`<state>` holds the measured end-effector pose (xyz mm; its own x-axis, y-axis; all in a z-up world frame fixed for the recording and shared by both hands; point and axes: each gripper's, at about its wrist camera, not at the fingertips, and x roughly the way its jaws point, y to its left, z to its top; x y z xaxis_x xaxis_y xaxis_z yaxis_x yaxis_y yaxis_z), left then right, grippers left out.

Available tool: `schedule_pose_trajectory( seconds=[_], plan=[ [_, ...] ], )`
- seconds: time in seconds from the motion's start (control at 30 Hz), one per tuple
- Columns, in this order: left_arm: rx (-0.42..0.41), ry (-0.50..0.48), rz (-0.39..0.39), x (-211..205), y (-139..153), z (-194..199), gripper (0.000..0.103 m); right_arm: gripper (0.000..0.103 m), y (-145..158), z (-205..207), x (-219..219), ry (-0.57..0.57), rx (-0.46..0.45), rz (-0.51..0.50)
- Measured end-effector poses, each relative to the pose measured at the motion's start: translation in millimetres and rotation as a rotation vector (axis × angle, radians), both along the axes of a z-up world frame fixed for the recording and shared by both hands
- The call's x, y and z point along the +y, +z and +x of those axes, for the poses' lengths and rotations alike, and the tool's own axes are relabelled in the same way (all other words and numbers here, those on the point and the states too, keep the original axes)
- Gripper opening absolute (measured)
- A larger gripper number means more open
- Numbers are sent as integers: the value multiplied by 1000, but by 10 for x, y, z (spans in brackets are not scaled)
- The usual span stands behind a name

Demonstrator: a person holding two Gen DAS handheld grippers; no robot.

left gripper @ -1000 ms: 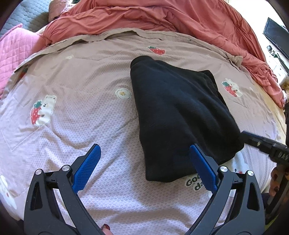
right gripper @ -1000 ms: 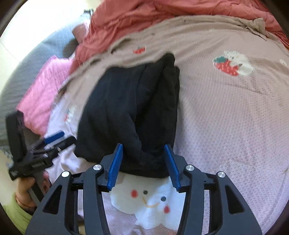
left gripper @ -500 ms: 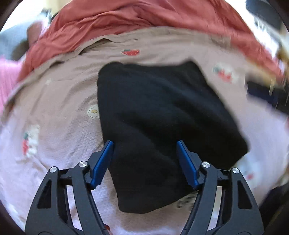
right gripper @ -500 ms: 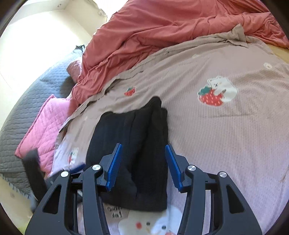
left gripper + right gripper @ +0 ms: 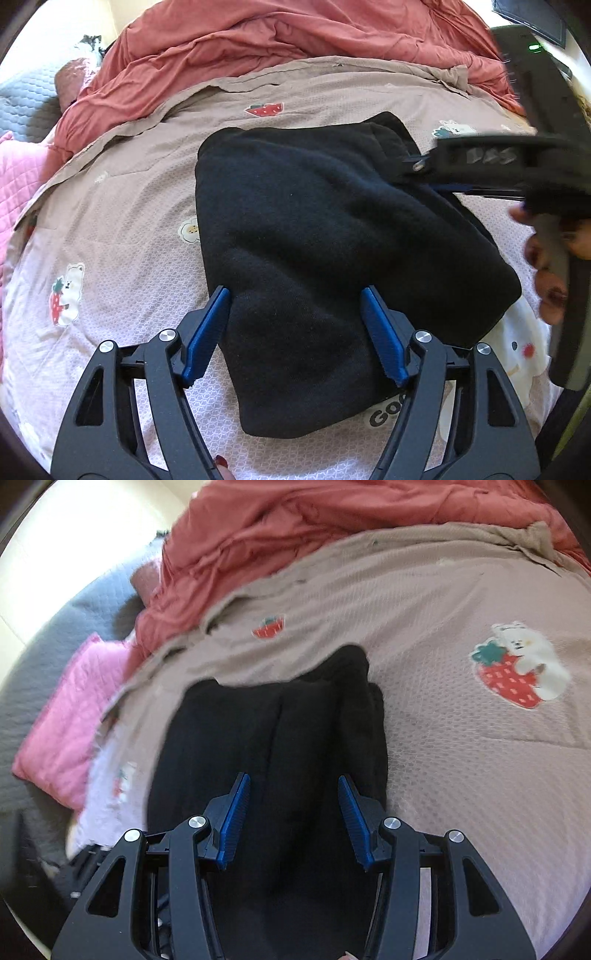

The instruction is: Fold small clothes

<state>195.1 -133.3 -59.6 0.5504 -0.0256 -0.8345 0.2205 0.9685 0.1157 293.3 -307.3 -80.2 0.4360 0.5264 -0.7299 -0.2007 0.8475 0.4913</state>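
Black garment (image 5: pixel 332 258) folded on bedspread (image 5: pixel 110 240). Left gripper (image 5: pixel 295 332), right gripper (image 5: pixel 291 819) both spread, empty, poised above near edge, likely for next fold.

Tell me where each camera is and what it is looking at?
Left wrist view: sits on the left gripper, looking forward and down onto the folded black garment on the strawberry-bear blanket; its own blue fingers show, open, plus the right gripper and the hand holding it at the right edge.
Right wrist view: sits on the right gripper, looking along the same garment from its other side; its open fingers show.
Shared: the garment, the blanket, the red duvet and the pink pillow.
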Motion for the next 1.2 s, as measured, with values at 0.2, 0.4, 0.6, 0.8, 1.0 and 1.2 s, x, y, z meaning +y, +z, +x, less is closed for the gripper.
schedule_pose_trajectory(
  seconds=[0.2, 0.4, 0.6, 0.8, 1.0, 1.2],
  plan=[
    [4, 17, -43, 42, 29, 0, 71, 12, 438, -147, 11, 40, -147, -32],
    [15, 8, -50, 27, -32, 16, 78, 13, -35, -1, -92, -22, 16, -83],
    [37, 27, -84, 93, -46, 47, 82, 24, 5, -42, -142, -32, 3, -74],
    [73, 60, -145, 202, -85, 40, 85, 33, 317, -248, -169, -25, -103, -132],
    [83, 63, -155, 215, -100, -7, 85, 33, 331, -459, -67, 79, -96, -104],
    [103, 71, -175, 236, -123, -24, 85, 35, 64, -378, 45, 75, -21, -229]
  ],
)
